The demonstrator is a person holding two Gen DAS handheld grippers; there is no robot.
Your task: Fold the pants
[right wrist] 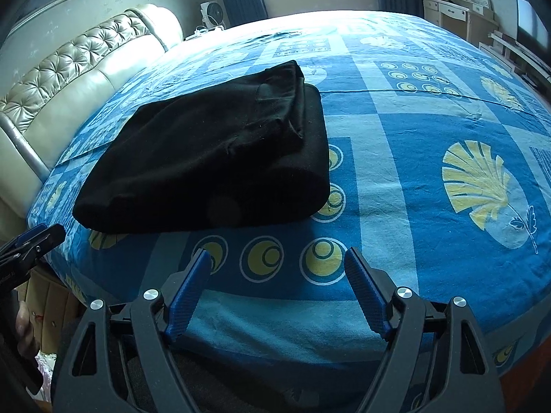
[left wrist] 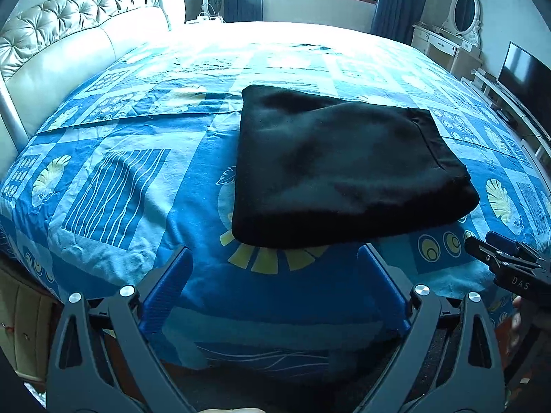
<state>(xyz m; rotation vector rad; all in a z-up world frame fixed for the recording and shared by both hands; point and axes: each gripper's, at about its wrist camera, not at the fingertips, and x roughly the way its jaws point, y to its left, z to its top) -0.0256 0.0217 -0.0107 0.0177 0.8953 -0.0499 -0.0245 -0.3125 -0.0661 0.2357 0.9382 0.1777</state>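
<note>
Angled downward over the near edge of the bed [left wrist: 113, 172], left hand-held gripper [left wrist: 275, 268] with blue fingers [left wrist: 168, 285] spread wide, pinching nothing. Tilted down likewise just beside it, right hand-held gripper [right wrist: 277, 265], also spread and empty. Lay folded on the blue patterned bedspread just beyond both sets of fingertips, untouched: black pants [left wrist: 344, 168].

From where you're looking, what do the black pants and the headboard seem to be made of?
Pants: thick, matte knit, probably fleece or sweatpant cotton; soft rounded folds, no sheen. Headboard: cream leather or faux leather; glossy, button-tufted upper panel, smooth below.
</note>
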